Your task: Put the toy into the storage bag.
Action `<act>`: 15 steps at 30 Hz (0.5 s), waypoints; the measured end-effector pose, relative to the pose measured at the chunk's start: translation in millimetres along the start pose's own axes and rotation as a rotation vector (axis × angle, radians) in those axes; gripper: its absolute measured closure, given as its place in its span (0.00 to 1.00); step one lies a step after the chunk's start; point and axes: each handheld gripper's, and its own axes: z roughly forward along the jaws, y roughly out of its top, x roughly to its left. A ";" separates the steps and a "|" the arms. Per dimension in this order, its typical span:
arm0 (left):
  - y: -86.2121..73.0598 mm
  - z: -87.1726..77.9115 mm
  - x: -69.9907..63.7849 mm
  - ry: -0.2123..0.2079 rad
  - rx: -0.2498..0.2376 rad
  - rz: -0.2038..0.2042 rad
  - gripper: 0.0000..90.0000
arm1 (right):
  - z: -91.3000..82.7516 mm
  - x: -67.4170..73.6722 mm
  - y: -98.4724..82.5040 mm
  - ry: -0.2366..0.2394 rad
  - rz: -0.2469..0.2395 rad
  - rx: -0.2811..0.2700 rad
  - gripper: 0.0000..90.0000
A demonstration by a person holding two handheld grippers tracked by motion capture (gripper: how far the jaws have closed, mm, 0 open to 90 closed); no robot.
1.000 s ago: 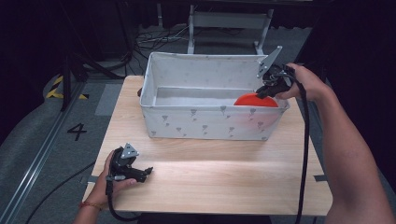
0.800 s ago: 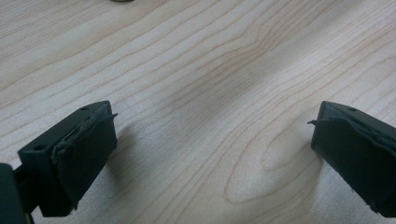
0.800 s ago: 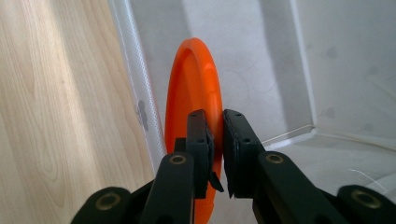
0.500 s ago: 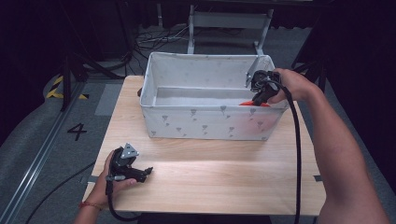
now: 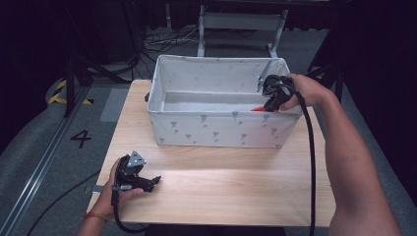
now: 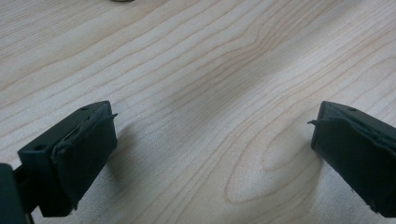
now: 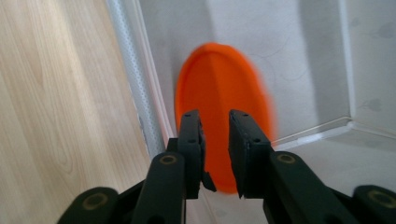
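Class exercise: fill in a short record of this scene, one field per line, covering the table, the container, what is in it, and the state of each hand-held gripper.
Surface: light wooden table
Container: white fabric bin with small grey motifs, standing on the table's far half
Contents: orange disc, inside the bin near its right end, blurred
Right hand-held gripper: over the bin's right end, jaws slightly apart with the disc in front of them; contact with the disc cannot be told
Left hand-held gripper: low over the table's near left part, jaws wide apart, nothing between them
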 end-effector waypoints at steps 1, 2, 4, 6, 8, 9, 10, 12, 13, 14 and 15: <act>0.0 0.0 0.0 0.000 0.000 0.000 0.01 | -2.8 0.7 -1.9 -0.017 0.008 -0.022 0.79; 0.0 0.0 0.0 0.000 0.000 0.000 0.01 | -6.1 1.4 -4.4 -0.017 0.025 -0.054 0.79; 0.0 0.0 -0.1 0.000 0.000 -0.001 0.01 | -12.0 3.8 -9.6 -0.041 0.032 -0.122 0.76; 0.0 0.0 0.0 0.000 0.000 0.000 0.01 | -17.9 5.9 -16.2 -0.061 0.068 -0.192 0.74; 0.0 0.0 0.0 0.000 0.000 0.000 0.01 | -20.9 8.3 -19.5 -0.077 0.079 -0.219 0.72; 0.0 0.0 0.0 0.000 0.000 0.000 0.01 | -22.6 9.2 -21.0 -0.088 0.082 -0.237 0.72; 0.0 0.0 0.0 0.000 0.000 -0.001 0.01 | -25.9 12.3 -24.2 -0.104 0.096 -0.264 0.68; 0.0 0.0 0.0 0.000 0.000 -0.001 0.01 | -29.2 16.1 -27.1 -0.137 0.117 -0.293 0.64; 0.1 0.0 0.2 -0.001 0.001 0.001 0.01 | -31.3 17.8 -28.9 -0.154 0.138 -0.310 0.62; 0.1 0.1 0.4 -0.004 0.001 0.002 0.01 | -33.6 21.0 -31.2 -0.174 0.148 -0.330 0.58; 0.2 0.1 0.5 -0.004 0.001 0.002 0.00 | -35.2 23.8 -33.3 -0.193 0.160 -0.349 0.55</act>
